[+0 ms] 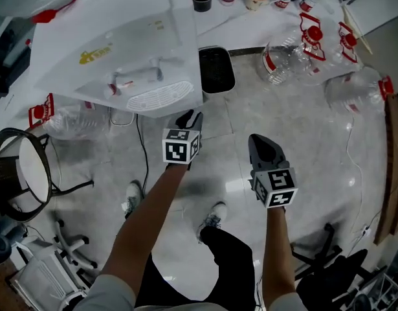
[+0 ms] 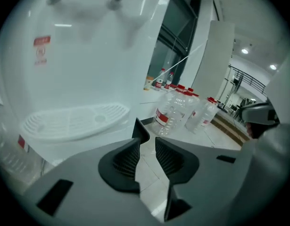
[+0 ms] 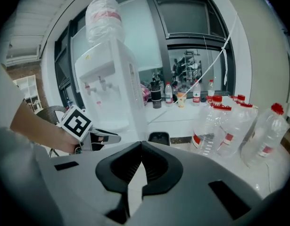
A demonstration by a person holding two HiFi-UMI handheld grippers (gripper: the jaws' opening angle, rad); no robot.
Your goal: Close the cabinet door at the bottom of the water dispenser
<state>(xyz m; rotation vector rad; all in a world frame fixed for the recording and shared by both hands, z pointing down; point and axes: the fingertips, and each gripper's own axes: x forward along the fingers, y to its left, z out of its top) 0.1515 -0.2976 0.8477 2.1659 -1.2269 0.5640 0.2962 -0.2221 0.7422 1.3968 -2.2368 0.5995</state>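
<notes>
The white water dispenser (image 1: 121,50) stands at the upper left, seen from above, with its drip tray (image 1: 158,97) facing me. Its bottom cabinet door is hidden under the overhang in every view. My left gripper (image 1: 187,118) hovers just in front of the tray, jaws a narrow gap apart with nothing between them. In the left gripper view the gripper (image 2: 147,138) points at the dispenser front (image 2: 78,55) just right of the tray (image 2: 74,121). My right gripper (image 1: 259,141) hangs to the right, away from the dispenser; its jaws (image 3: 141,146) meet at the tips, empty.
Several empty water jugs (image 1: 302,50) with red caps lie on the floor at the right. A black bin (image 1: 216,70) sits beside the dispenser. A mesh chair (image 1: 17,173) stands at the left, and a cable (image 1: 143,154) runs across the tiles. A wooden board (image 1: 396,167) lines the right edge.
</notes>
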